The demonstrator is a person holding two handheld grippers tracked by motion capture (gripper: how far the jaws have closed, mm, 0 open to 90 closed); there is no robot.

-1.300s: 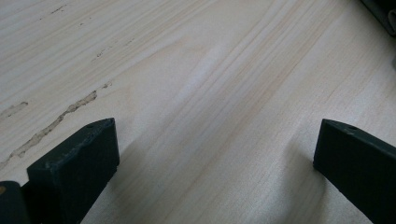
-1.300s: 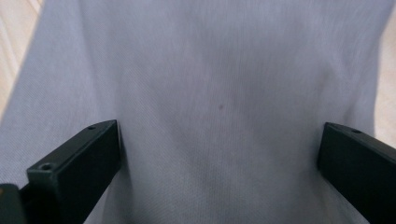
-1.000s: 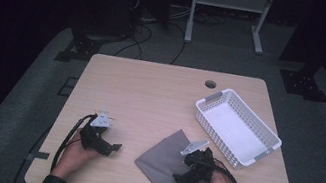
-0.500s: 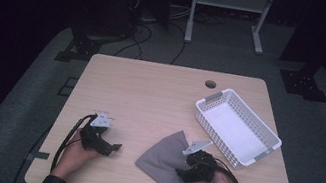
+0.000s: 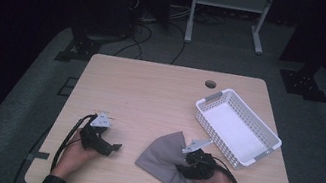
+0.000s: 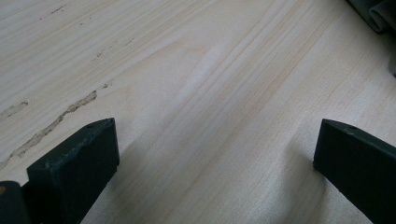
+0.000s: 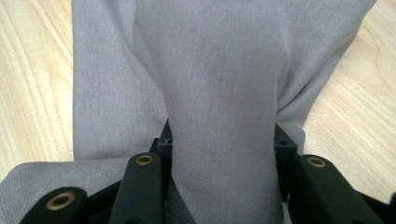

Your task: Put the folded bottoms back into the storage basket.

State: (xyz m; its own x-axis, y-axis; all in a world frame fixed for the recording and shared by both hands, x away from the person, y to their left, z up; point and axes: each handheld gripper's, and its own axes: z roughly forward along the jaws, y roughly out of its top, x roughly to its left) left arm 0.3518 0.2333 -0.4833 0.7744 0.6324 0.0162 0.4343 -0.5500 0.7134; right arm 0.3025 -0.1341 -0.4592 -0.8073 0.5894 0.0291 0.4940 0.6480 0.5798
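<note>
Grey cloth (image 5: 166,160) lies crumpled on the bench (image 5: 150,94), long axis running near-right to far-left. Right gripper (image 5: 186,169) jaws, just closing, pinch a raised fold of it. Left gripper (image 5: 113,147) stands wide over bare wood.

The high view looks down from above the pale wooden table (image 5: 161,91); both gripper views skim the same tabletop closely.

Wide-open counter up the middle and left

Bare wood runs across the far half of the counter (image 5: 150,94); on the right the white basket (image 5: 237,127) blocks the way, and the grey cloth (image 5: 164,158) lies bunched just beside it at the near edge.
</note>
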